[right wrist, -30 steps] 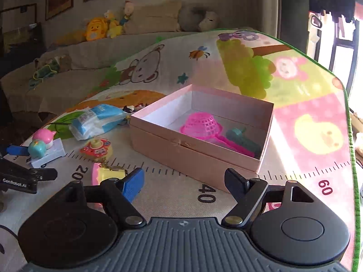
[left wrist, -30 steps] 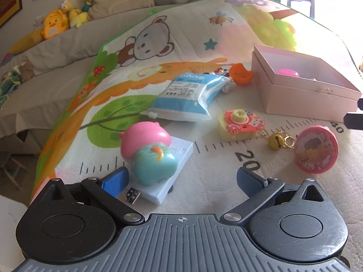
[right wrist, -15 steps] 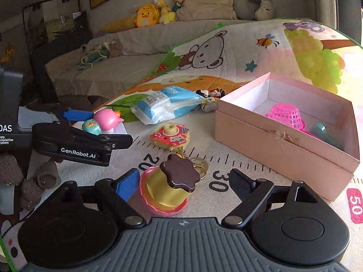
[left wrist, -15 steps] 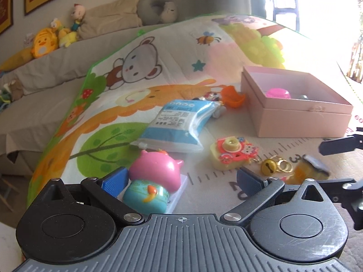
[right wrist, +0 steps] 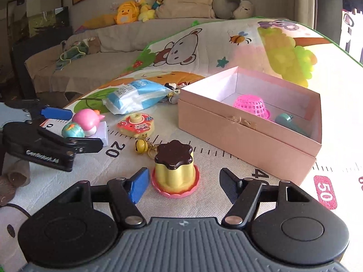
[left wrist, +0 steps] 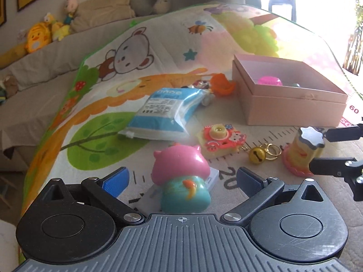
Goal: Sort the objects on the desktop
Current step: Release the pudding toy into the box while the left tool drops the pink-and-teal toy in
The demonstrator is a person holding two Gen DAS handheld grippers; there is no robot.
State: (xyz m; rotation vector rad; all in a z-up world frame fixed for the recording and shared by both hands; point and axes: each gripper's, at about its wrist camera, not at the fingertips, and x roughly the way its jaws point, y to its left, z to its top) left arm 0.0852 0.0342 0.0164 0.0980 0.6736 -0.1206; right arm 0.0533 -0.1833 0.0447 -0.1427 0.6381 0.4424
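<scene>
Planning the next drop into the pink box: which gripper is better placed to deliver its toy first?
Right gripper: closing around the pudding toy, pink box just beyond. Left gripper is farther off.

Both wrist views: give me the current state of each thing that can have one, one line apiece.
Pink box: open, no lid on it, a pink basket and a teal toy inside.
Pudding toy: upright on the mat, between the right gripper's fingers.
Right gripper: closing, not yet pressing on the pudding toy.
Left gripper: open around the pink and teal figure.
Blue packet: lying flat, sealed.
Camera keychain: lying flat.
</scene>
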